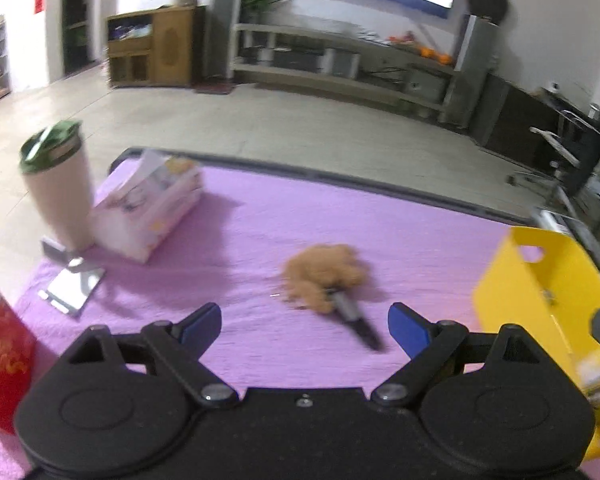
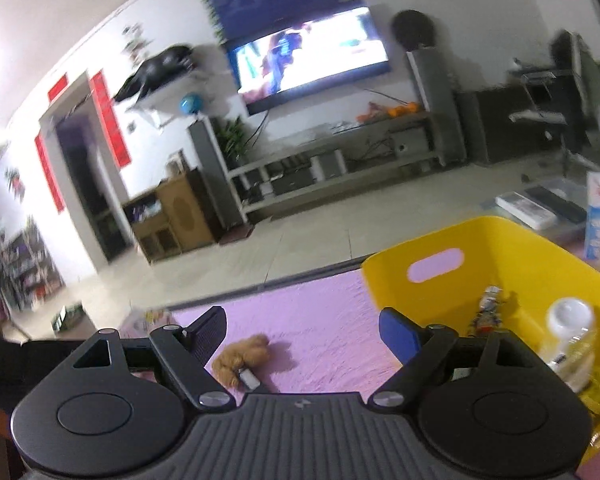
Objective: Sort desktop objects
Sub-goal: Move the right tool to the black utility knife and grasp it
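Through your left wrist camera, your left gripper (image 1: 305, 330) hovers with its blue-padded fingers spread wide and nothing between them, low over the purple tablecloth (image 1: 260, 232). Just beyond the fingertips, slightly right of centre, lies a tan plush toy (image 1: 324, 274) with a dark pen (image 1: 354, 318) resting against its near side; neither is touched. Far left stand a cream tumbler with a green lid (image 1: 58, 188), a tissue pack (image 1: 152, 204) right beside it, and a silvery phone stand (image 1: 74, 282) nearer to you. A red box (image 1: 2, 356) sits at the near left edge, and the yellow bin (image 1: 540, 300) rises on the right. Through your right wrist camera, your right gripper (image 2: 303, 338) is likewise spread apart and empty, held above the cloth with the plush toy and the pen just left of centre below it. The yellow bin fills the right side, and inside it you can see a clear bottle with a white cap (image 2: 570, 344) and a small item too blurred to name. So sorting looks partly done: some things are already in the bin, while the plush toy, pen, tumbler, tissue pack and phone stand remain out on the cloth. The plush toy and pen seem your closest next pick.
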`<state>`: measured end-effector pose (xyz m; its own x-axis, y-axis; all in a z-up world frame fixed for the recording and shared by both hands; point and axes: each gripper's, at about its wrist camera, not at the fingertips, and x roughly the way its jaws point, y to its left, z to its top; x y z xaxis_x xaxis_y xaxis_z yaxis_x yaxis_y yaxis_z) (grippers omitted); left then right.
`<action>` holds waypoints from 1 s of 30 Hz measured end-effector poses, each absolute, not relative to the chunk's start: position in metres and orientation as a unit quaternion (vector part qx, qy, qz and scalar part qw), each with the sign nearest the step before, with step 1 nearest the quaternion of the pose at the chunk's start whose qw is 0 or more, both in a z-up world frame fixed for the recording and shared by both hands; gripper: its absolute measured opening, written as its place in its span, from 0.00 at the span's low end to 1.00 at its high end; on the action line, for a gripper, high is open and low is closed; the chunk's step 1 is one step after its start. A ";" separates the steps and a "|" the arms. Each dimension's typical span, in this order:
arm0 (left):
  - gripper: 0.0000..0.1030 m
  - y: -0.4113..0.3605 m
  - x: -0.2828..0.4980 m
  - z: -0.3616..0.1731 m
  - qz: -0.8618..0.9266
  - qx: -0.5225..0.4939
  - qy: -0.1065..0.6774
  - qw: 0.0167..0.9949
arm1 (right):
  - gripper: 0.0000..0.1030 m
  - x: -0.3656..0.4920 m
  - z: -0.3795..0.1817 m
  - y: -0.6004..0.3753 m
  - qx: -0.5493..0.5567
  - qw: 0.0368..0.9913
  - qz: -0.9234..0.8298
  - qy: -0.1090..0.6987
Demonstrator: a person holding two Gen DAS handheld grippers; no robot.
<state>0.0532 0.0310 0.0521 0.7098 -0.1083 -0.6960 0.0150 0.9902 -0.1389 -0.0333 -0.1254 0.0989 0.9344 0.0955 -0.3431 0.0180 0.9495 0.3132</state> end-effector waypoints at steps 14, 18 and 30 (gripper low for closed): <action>0.88 0.091 0.073 0.008 0.016 -0.043 0.417 0.908 | 0.83 -0.004 0.056 -0.066 0.057 0.961 0.064 0.263; 0.88 0.101 0.073 0.009 0.027 -0.052 0.423 0.904 | 0.82 0.010 0.051 -0.051 0.040 0.957 0.081 0.275; 0.88 0.104 0.077 0.006 0.042 -0.025 0.428 0.902 | 0.78 0.109 0.017 -0.030 0.006 0.915 0.075 0.396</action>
<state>0.0774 0.1037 0.0061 0.6298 0.0544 -0.7748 -0.0969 0.9953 -0.0089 0.1087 -0.0295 0.0167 0.6755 0.1428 -0.7234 -0.1333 0.9886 0.0708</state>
